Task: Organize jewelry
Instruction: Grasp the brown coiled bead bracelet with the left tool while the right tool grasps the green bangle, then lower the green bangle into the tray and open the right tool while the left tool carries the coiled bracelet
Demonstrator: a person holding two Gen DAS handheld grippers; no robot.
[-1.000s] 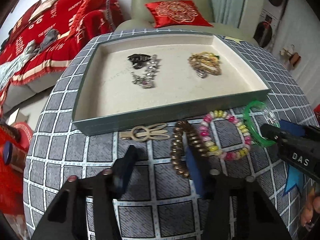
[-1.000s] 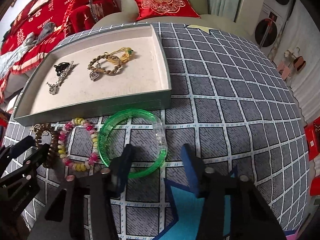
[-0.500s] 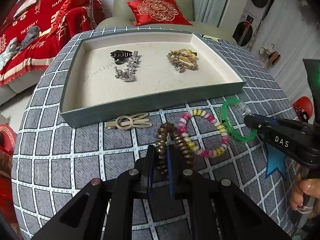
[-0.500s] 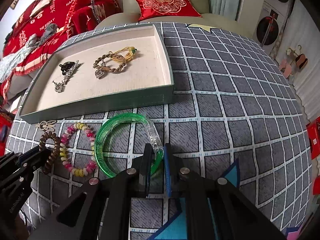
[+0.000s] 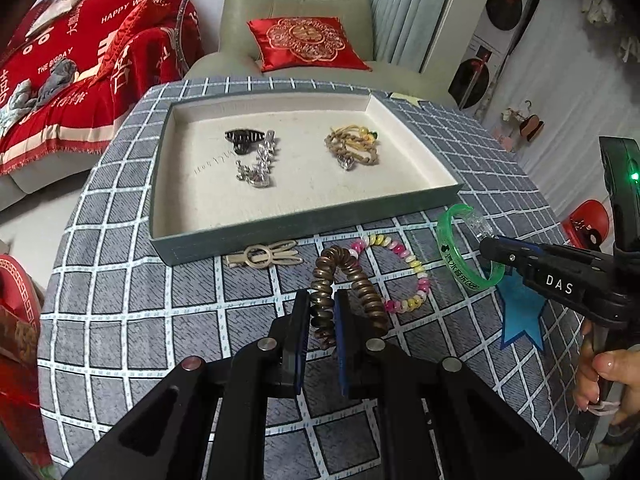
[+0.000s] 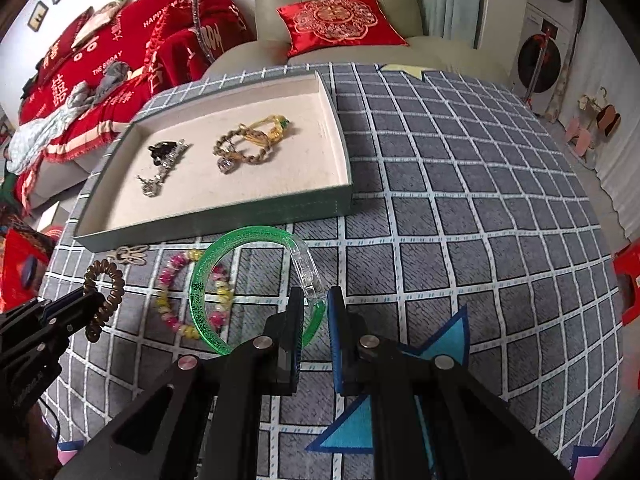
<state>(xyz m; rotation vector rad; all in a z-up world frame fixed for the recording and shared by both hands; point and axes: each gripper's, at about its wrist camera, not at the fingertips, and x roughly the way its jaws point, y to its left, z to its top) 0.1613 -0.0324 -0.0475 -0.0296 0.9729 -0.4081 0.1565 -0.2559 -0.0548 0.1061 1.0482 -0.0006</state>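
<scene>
Grey grid-pattern tablecloth (image 5: 120, 312) up close, blue star shapes near the front edge. Left gripper (image 5: 322, 312) clamped on the brown spiral hair tie (image 5: 340, 276), right gripper (image 6: 311, 312) clamped on the green bangle (image 6: 240, 276), both angled down at the front edge, bangle tilted up off the cloth. Beaded bracelet (image 5: 404, 276) flat between them, bunny clip (image 5: 264, 257) just beside the tray (image 5: 280, 232). Right hand (image 5: 600, 376) only visible from the left camera. Further back: tray with hair claw (image 5: 244, 138) and gold bracelets (image 5: 352, 146), then armchair, red cushion (image 5: 306, 42), red blanket.
</scene>
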